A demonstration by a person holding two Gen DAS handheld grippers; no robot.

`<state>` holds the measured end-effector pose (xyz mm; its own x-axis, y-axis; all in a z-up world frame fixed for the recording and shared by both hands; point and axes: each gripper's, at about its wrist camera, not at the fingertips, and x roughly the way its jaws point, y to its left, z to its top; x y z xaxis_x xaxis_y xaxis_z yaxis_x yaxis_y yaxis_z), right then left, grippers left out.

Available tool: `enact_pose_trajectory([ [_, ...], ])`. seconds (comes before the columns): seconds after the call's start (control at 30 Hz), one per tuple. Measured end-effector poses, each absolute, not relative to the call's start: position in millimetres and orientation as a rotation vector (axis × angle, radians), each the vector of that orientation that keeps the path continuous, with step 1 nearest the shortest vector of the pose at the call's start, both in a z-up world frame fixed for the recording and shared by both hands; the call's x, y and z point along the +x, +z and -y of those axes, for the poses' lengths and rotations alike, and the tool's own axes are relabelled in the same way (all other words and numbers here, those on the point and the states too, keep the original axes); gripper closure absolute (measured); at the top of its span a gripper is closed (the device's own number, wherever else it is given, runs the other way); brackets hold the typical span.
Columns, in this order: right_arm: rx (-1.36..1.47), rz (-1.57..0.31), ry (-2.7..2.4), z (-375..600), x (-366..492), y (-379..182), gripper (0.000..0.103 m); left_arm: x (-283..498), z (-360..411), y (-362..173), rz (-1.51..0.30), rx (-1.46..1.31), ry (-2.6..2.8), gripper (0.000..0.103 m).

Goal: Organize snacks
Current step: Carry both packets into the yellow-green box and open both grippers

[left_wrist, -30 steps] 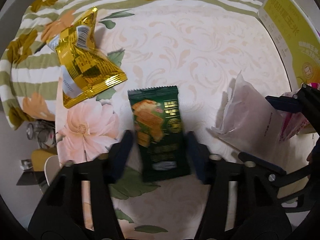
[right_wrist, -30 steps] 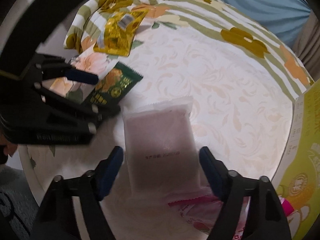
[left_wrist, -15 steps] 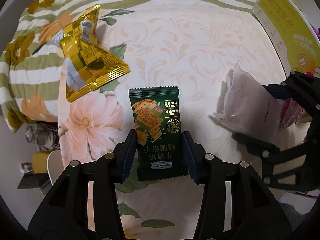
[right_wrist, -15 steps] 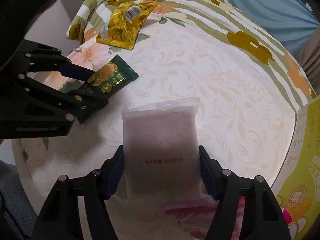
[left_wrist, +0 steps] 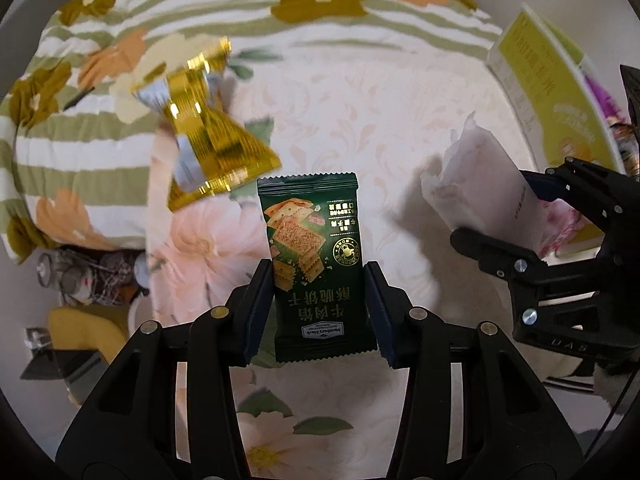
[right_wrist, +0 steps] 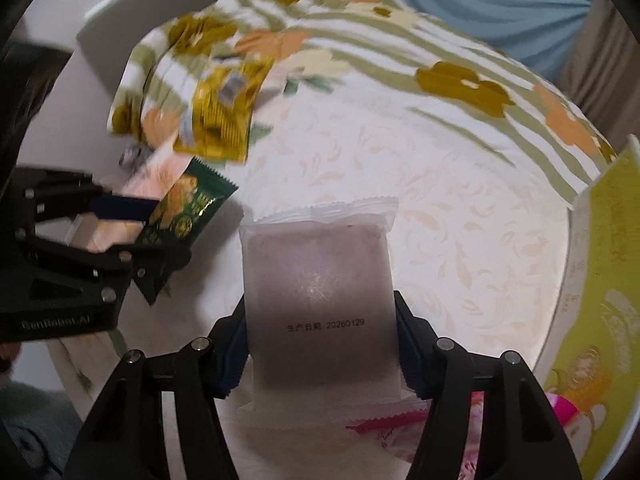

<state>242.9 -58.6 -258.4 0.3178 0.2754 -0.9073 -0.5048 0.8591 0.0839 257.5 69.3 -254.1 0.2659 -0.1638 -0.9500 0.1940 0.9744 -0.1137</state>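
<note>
Each gripper grips one snack packet above the floral tablecloth [left_wrist: 400, 120].

The left gripper [left_wrist: 318, 308] is clamped narrowly on the lower half of a dark green cracker packet [left_wrist: 314, 256], lifted off the cloth. The right gripper [right_wrist: 320, 344] has its jaws closing on a frosted white pouch [right_wrist: 318, 280], pads against both side edges. A gold foil packet [left_wrist: 208, 140] lies towards the cloth's far left; a yellow-green box [right_wrist: 600, 280] stands at its right edge.
</note>
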Motion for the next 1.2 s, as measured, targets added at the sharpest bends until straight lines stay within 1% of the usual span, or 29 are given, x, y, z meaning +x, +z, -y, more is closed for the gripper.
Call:
enact_pose_trajectory([
  [0.2,-0.112,-1.055,0.405,77.8,240.4,-200.1,0.045,264.9,-67.3,-198.9,-1.168,0.013,-0.313,0.061],
  [0.33,0.022,-1.01,0.307,107.1,232.7,-154.8,0.045,280.3,-47.5,-151.8,-1.092,-0.009,-0.448,0.061],
  [0.53,0.129,-0.916,0.171,171.7,221.4,-91.5,0.045,293.9,11.5,-87.9,-0.963,0.06,-0.575,0.061],
  [0.67,0.137,-0.874,0.106,221.3,217.7,-63.7,0.044,301.2,60.6,-60.5,-0.917,0.066,-0.617,0.061],
  [0.87,0.154,-0.858,0.073,295.8,222.5,-52.3,0.044,311.0,147.2,-53.0,-0.915,0.047,-0.631,0.061],
  [1.1,0.187,-0.871,0.098,371.4,234.8,-65.0,0.044,334.8,245.7,-81.4,-0.976,0.052,-0.595,0.061],
  [1.2,0.197,-0.881,0.11,397.2,243.2,-70.7,0.044,342.6,272.3,-94.0,-1.007,0.056,-0.564,0.061],
])
